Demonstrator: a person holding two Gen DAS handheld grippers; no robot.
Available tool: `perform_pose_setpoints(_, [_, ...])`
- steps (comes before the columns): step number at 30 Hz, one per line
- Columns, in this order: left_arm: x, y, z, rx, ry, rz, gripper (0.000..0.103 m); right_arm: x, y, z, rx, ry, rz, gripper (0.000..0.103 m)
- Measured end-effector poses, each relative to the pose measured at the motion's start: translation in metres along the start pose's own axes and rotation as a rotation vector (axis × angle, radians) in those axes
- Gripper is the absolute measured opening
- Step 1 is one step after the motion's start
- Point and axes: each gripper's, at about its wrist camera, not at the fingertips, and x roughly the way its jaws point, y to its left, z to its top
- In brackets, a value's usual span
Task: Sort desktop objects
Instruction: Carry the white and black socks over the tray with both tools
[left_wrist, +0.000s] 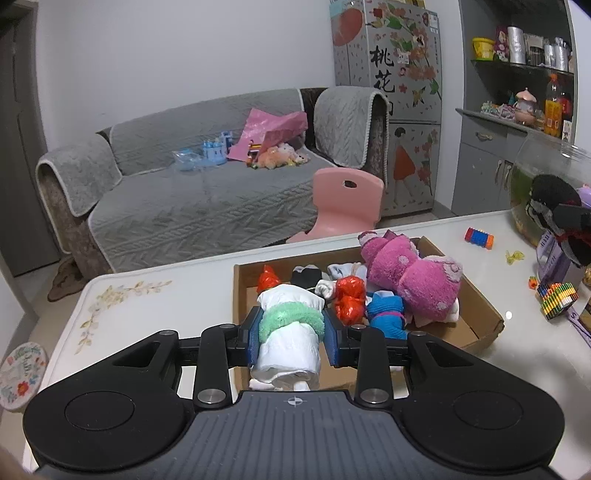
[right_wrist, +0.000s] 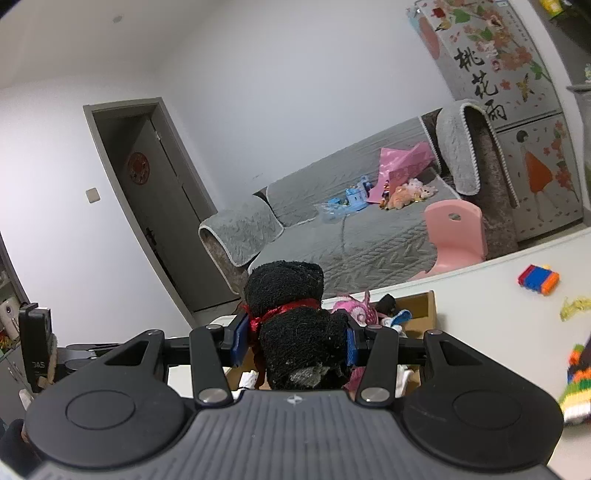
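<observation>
The white sock roll (left_wrist: 286, 343) with its fluffy green band is sitting clamped between the blue pads of the left gripper (left_wrist: 291, 338), held above the near end of the cardboard box (left_wrist: 484, 306), and the pads are pressing on both sides of it. Over on the other side, the right gripper (right_wrist: 293, 339) is squeezing a black sock roll (right_wrist: 295, 332) tied with a red ribbon, lifted clear of the table and blocking part of the box behind it. Inside the box a pink plush toy (left_wrist: 410, 277) is lying along the far right side, with a red bundle (left_wrist: 349, 299), a blue bundle (left_wrist: 386, 314) and a second red piece (left_wrist: 267, 278) crowding just beside it. Out on the white table (left_wrist: 155, 306), a small multicoloured block (left_wrist: 479, 238) is resting well apart from the box, and a striped colourful piece (left_wrist: 557, 299) is sitting near the right edge. Beyond the table a pink chair (left_wrist: 345, 199) is standing in front of the grey sofa (left_wrist: 184, 199)
</observation>
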Motion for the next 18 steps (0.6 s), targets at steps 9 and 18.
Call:
perform_pose_setpoints(9, [0.042, -0.003, 0.008, -0.002, 0.039, -0.011, 0.040, 0.030, 0.009, 0.007, -0.035, 0.049, 0.012, 0.044])
perform_pose_setpoints(18, [0.078, 0.000, 0.009, -0.004, 0.068, -0.017, 0.040, 0.071, 0.022, 0.014, -0.088, 0.107, 0.020, 0.044])
